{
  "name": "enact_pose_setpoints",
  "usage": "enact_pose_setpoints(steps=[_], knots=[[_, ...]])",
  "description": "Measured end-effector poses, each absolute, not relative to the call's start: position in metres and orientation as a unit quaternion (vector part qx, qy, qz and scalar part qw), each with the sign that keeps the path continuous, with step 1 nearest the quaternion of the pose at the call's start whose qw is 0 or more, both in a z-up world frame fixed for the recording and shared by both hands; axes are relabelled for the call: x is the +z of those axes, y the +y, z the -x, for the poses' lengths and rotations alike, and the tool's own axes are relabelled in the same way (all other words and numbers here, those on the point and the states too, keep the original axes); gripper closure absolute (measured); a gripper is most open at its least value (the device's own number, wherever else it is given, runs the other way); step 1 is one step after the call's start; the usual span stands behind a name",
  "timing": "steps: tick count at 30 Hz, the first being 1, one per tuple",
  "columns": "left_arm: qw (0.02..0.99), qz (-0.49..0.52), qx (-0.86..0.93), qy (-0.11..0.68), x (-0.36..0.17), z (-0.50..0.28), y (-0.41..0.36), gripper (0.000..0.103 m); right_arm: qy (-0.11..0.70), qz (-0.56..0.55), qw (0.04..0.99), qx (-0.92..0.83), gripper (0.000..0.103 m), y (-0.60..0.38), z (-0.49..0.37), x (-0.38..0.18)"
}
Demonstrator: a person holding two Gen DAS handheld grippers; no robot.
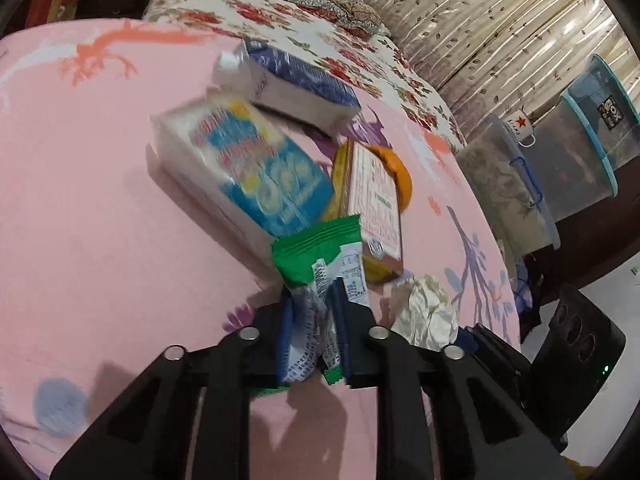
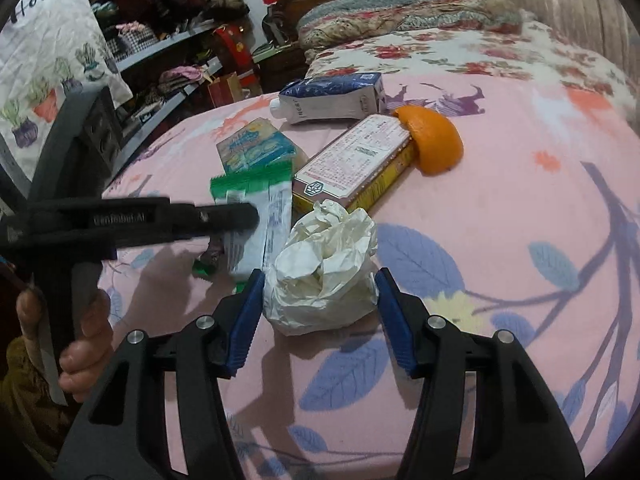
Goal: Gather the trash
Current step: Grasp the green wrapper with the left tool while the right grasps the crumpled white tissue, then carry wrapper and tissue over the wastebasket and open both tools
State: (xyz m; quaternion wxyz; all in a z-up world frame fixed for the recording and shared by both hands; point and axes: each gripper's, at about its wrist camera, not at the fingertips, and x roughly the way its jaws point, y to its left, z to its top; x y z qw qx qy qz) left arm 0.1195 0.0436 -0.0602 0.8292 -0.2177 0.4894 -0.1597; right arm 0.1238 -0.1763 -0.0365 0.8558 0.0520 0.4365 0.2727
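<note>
My left gripper is shut on a green and white snack wrapper, which also shows in the right wrist view under the left gripper's finger. My right gripper is open, its blue pads on either side of a crumpled white tissue on the pink bedsheet; the tissue also shows in the left wrist view. Behind lie a blue tissue pack, a blue and white carton, a flat printed box and an orange peel.
The pink sheet covers the bed, with a floral quilt behind. Clear storage bins and a black device stand beside the bed. Cluttered shelves are at the left.
</note>
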Motion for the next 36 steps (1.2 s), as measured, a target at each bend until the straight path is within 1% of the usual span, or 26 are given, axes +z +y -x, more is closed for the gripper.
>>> enact_pose_setpoints(steps=[2, 4, 10, 18, 22, 28, 36], knots=[[0.834, 0.215, -0.16, 0.483, -0.057, -0.11, 0.042, 0.096, 0.435, -0.055, 0.856, 0.274, 0.045, -0.179, -0.121, -0.036], [0.836, 0.214, -0.163, 0.478, -0.053, -0.1, 0.042, 0.096, 0.436, -0.059, 0.855, 0.276, 0.045, -0.183, -0.118, -0.037], [0.839, 0.208, -0.172, 0.473, -0.041, -0.074, 0.038, 0.097, 0.419, -0.089, 0.869, 0.25, 0.045, -0.212, -0.11, -0.031], [0.839, 0.181, -0.208, 0.469, -0.026, -0.072, 0.003, 0.096, 0.397, -0.138, 0.888, 0.185, 0.045, -0.276, -0.108, -0.022], [0.835, 0.168, -0.219, 0.477, -0.03, -0.072, -0.014, 0.096, 0.397, -0.152, 0.891, 0.16, 0.045, -0.3, -0.107, -0.025], [0.828, 0.17, -0.218, 0.488, -0.038, -0.072, -0.016, 0.096, 0.408, -0.162, 0.886, 0.15, 0.045, -0.309, -0.108, -0.035], [0.831, 0.181, -0.208, 0.484, -0.034, -0.067, -0.004, 0.096, 0.42, -0.152, 0.882, 0.15, 0.044, -0.3, -0.111, -0.043]])
